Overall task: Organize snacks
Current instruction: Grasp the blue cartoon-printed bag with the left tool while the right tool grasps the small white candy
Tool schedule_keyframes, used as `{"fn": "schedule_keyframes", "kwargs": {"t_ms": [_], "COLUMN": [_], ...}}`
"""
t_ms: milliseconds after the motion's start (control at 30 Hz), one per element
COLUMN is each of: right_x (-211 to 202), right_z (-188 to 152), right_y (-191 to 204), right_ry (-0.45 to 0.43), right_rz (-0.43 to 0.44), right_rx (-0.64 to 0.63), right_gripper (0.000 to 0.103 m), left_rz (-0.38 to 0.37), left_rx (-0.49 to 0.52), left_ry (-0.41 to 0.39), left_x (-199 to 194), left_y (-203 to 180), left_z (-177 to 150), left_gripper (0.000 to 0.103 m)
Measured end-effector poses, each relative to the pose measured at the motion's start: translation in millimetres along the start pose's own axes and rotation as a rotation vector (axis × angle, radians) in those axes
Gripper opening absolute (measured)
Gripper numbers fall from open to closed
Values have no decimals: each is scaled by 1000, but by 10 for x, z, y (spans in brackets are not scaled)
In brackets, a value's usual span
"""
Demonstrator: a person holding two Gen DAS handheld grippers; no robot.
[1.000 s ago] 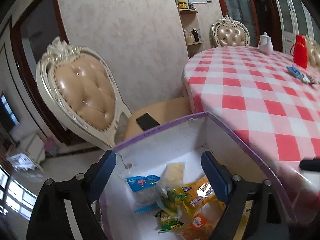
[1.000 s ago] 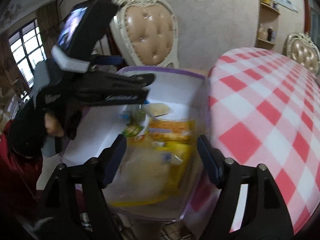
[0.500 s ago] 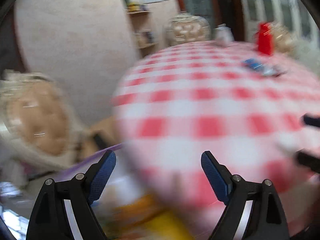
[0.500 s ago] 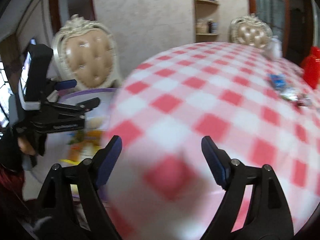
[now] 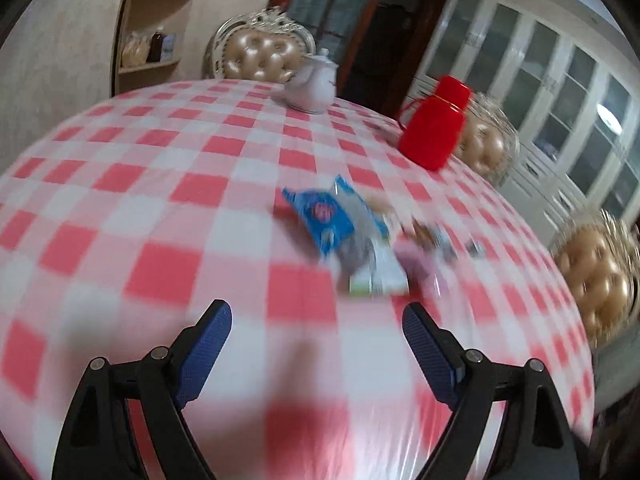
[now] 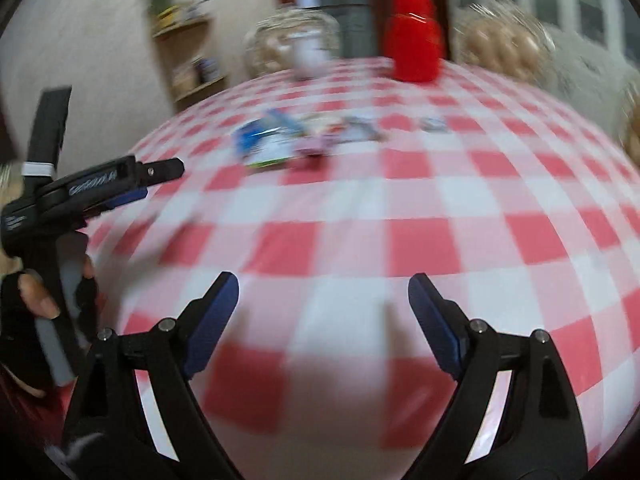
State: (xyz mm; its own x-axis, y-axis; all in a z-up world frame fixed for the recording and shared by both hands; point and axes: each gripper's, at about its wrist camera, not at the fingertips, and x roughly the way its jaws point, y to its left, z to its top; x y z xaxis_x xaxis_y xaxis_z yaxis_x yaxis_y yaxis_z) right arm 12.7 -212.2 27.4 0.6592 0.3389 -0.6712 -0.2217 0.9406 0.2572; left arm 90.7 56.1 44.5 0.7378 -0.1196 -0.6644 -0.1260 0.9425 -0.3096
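A small cluster of snack packets point(image 5: 352, 236) lies on a round table covered with a red-and-white checked cloth point(image 5: 160, 184), toward its far right part; the clearest is a blue packet point(image 5: 320, 216) overlapping a white-and-green one, with smaller pink and pale wrappers trailing off to the right, all blurred. None of them is gathered or held, so as far as these views show, this cluster is yet to be picked up and put away; no box or bin is in view. The left gripper point(image 5: 316, 336) hangs over the near cloth, its jaws wide apart and empty, the packets just beyond it. The right gripper point(image 6: 323, 304) is farther back, its jaws likewise spread with nothing between them. Beyond the snacks stand a white teapot point(image 5: 312, 88) and a red flask point(image 5: 434, 124), with padded chairs point(image 5: 260, 56) around the far edge.
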Motion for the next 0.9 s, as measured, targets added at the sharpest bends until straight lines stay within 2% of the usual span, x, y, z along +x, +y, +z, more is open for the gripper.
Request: {"fn": "schedule_keyframes", "kwargs": {"t_ms": [100, 200, 367, 467, 533, 567, 600, 667, 833, 900], "right_x": [-44, -58, -8, 69, 86, 86, 77, 49, -38, -77], "right_z": [39, 17, -29, -21, -20, -19, -20, -22, -19, -19], "right_y": [-86, 0, 82, 63, 6, -34, -66, -122, -170, -181], "right_ry": [-24, -24, -11, 10, 21, 22, 20, 8, -31, -51], "right_rz": [22, 11, 19, 29, 47, 52, 57, 76, 104, 101], "right_rx": [68, 31, -16, -15, 11, 32, 48, 75, 100, 109], "right_gripper": [88, 88, 88, 88, 88, 88, 88, 88, 88, 88], "left_rz": [0, 23, 61, 93, 128, 137, 116, 73, 50, 18], "left_rx": [-44, -47, -143, -115, -36, 3, 0, -7, -4, -23], "left_ry": [38, 85, 128, 182, 173, 166, 157, 160, 133, 110], "left_x": [442, 740, 1107, 1341, 1374, 1370, 1339, 1254, 896, 688], "left_y": [-49, -112, -135, -236, -334, -361, -326, -238, 24, 186], "left_z": [291, 469, 730, 762, 727, 696, 678, 657, 474, 369], "left_gripper": [88, 88, 88, 88, 88, 84, 81, 56, 55, 55]}}
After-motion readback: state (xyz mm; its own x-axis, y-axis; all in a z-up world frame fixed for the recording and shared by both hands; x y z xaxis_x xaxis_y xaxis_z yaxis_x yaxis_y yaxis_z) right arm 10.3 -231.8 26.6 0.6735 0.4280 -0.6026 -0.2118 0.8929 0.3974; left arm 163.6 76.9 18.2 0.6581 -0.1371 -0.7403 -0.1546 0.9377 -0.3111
